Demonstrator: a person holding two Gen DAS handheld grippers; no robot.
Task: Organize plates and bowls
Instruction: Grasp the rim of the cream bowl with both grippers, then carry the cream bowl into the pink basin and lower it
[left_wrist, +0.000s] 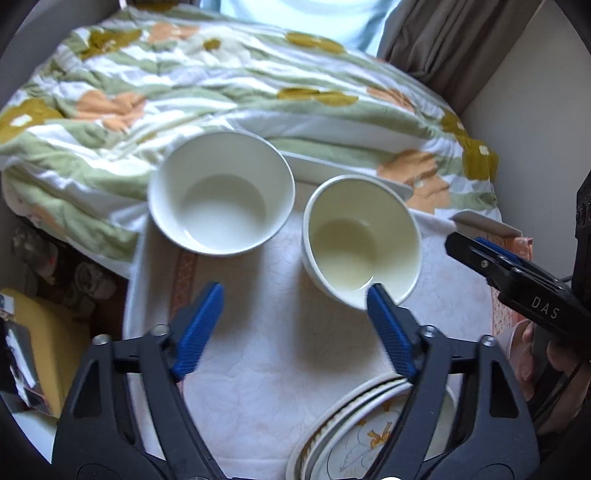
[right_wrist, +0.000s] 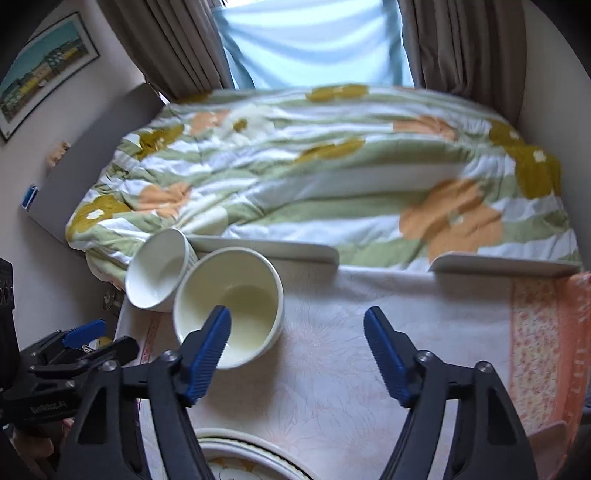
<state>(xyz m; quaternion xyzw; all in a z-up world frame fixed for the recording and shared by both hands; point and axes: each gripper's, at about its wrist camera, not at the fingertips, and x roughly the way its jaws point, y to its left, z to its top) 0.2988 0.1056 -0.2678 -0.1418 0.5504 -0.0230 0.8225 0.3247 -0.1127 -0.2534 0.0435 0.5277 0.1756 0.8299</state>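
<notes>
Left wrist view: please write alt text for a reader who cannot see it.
Two empty white bowls, one on the left and one on the right, stand side by side on a pale tablecloth, beyond the open left claw. A stack of patterned plates lies near the camera, and a floral quilt lies behind.

White capitals "DAS" stand on the black body of the right hand-held gripper (left_wrist: 476, 254), at the right edge of the left wrist view. In the right wrist view, the left hand-held gripper (right_wrist: 85, 334) at near left carries small white lettering, too blurred to read.
</notes>
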